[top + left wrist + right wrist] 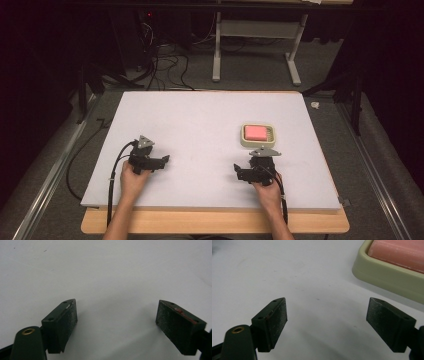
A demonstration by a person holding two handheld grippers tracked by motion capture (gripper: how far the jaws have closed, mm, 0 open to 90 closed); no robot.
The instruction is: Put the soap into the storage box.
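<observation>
A cream soap dish (257, 144) holding a pink bar of soap (255, 132) sits on the white board (200, 125), right of centre. My right gripper (239, 173) rests just in front of the dish, open, nothing between its jaws. In the right gripper view the right gripper (327, 311) hangs over bare board, with the dish (387, 277) and soap (399, 251) at the upper right, apart from the jaws. My left gripper (164, 161) lies at the front left of the board, open and empty. In the left gripper view the left gripper (116, 313) faces plain white surface.
The board lies on a wooden table (215, 222) whose edge shows in front. Beyond the board there are floor cables (165, 65) and the legs of another table (295, 65). Metal rails (47, 180) run along both sides.
</observation>
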